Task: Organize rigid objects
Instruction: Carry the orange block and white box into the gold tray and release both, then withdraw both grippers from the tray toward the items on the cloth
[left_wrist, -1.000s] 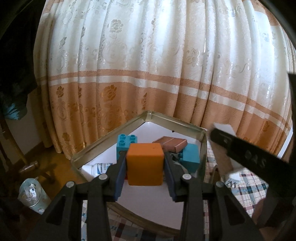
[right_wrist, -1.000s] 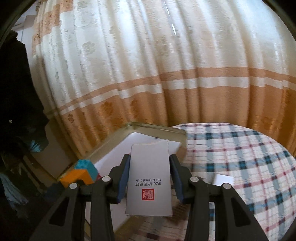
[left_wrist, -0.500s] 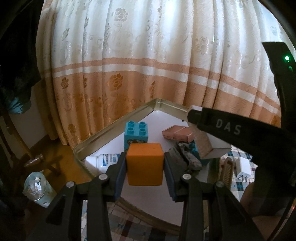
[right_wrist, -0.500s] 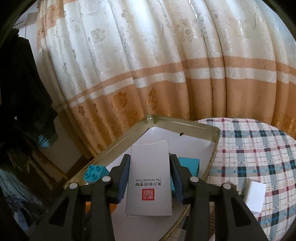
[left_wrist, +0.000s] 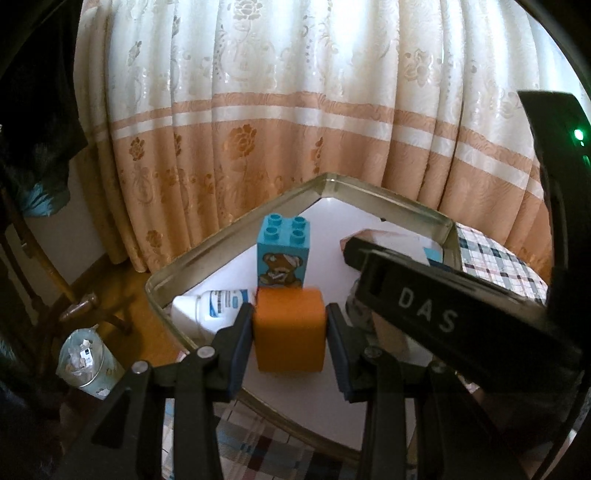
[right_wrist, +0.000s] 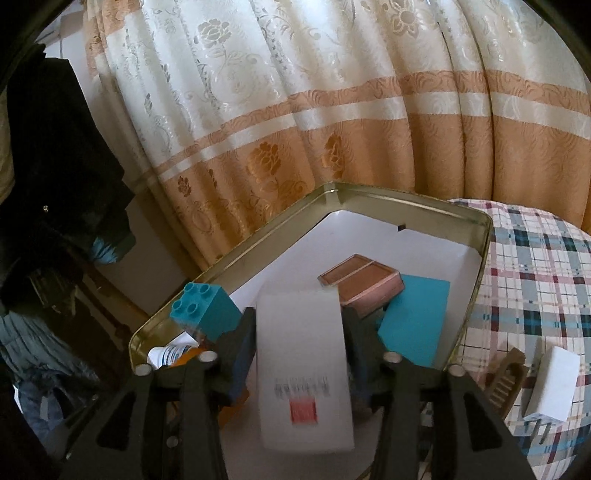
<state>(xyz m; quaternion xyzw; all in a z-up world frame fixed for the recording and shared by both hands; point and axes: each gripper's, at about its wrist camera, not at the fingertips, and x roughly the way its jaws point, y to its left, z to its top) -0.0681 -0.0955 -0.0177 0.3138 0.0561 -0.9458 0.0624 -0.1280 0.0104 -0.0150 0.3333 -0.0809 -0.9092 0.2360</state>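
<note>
My left gripper (left_wrist: 290, 330) is shut on an orange block (left_wrist: 290, 328) and holds it over the near part of a metal tin (left_wrist: 207, 251). A blue stud brick with a bear picture (left_wrist: 282, 258) stands in the tin just behind it. My right gripper (right_wrist: 301, 350) is shut on a white card box with a red stamp (right_wrist: 303, 365), low over the same tin (right_wrist: 258, 243). A brown box (right_wrist: 360, 282), a teal block (right_wrist: 413, 325) and the blue brick (right_wrist: 203, 308) lie in the tin around it.
A white bottle (left_wrist: 214, 308) lies in the tin's left corner. The right gripper's body (left_wrist: 443, 314) crosses the right of the left wrist view. On the plaid cloth (right_wrist: 535, 266) right of the tin lie a white box (right_wrist: 554, 384) and a wooden comb (right_wrist: 506, 380). A curtain hangs behind.
Both grippers have come down and forward toward the tin with their loads. The right gripper now sits over the tin's middle and covers the tin's right side in the left view.
</note>
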